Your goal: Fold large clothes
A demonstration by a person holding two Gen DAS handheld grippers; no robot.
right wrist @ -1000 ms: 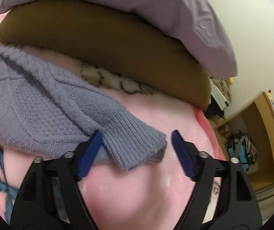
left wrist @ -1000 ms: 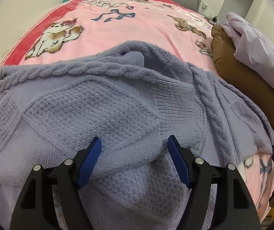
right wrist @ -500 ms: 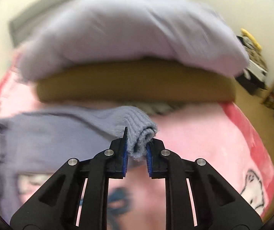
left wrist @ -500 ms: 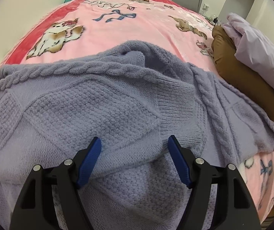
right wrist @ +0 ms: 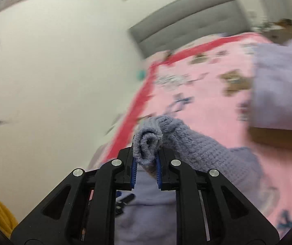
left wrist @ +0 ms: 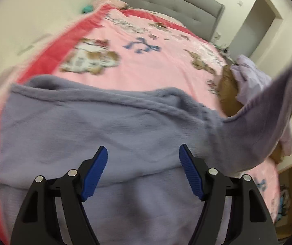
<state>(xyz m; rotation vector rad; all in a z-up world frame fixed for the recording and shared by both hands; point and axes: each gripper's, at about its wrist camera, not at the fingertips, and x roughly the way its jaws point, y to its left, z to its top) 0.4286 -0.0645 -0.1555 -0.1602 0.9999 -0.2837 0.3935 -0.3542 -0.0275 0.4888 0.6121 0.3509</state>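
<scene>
No readable text, labels or nos. anywhere (both views blurred by motion).

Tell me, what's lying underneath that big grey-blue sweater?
Under the sweater is a pink blanket printed with animals and bows, spread over the bed. The blanket's pattern beneath the sweater is hidden.

The sweater [left wrist: 109, 134], a grey-lavender knit, lies spread across the near end of the pink bed [left wrist: 146, 69], filling the left wrist view from 9 to 5 o'clock. One sleeve [left wrist: 278, 102] is lifted off the bed toward 2 o'clock, stretched taut (blurred). Its ribbed cuff [right wrist: 148, 143] is bunched and rolled between blue pads [right wrist: 134, 170].
</scene>
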